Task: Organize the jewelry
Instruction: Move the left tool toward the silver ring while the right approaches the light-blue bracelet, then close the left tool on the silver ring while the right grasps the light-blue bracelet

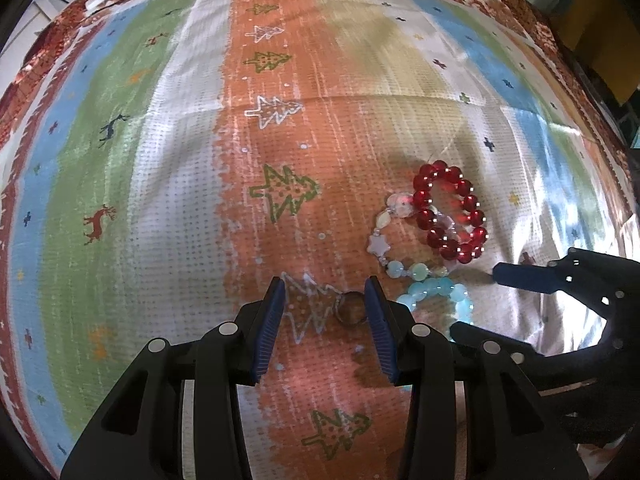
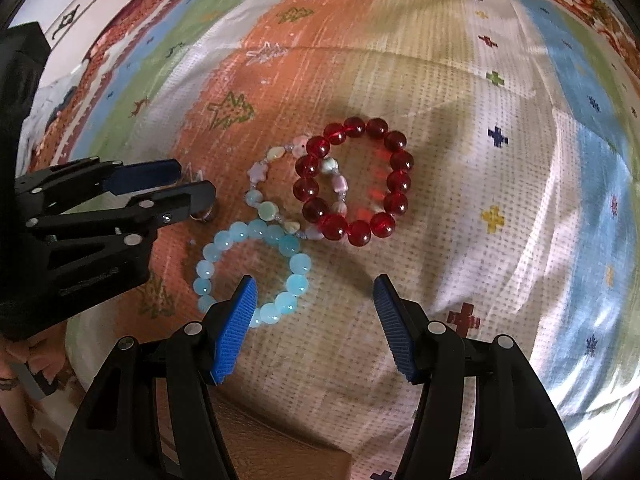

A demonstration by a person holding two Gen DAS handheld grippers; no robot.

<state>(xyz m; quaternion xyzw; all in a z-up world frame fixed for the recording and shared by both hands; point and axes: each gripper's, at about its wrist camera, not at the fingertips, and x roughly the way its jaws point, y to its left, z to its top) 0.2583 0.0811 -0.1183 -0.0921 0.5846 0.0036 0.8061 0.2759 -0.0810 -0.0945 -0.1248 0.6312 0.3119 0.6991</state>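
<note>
Only our left view shows the ring [image 1: 351,309] lying flat beside the released left hand-held gripper [image 1: 326,294]; the right hand-held gripper [image 2: 314,290] gapes too.

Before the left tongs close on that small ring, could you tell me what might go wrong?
1. The ring sits against one finger of the left tongs, off centre, so closing may flick it away.
2. The red bracelet overlaps the pastel bracelet, which touches the blue bracelet; lifting one may drag another.

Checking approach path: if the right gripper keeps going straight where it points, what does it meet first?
Probably the patterned cloth just right of the light blue bead bracelet; further on that line lies the red bead bracelet. Right gripper jaws open; depth unclear.
</note>
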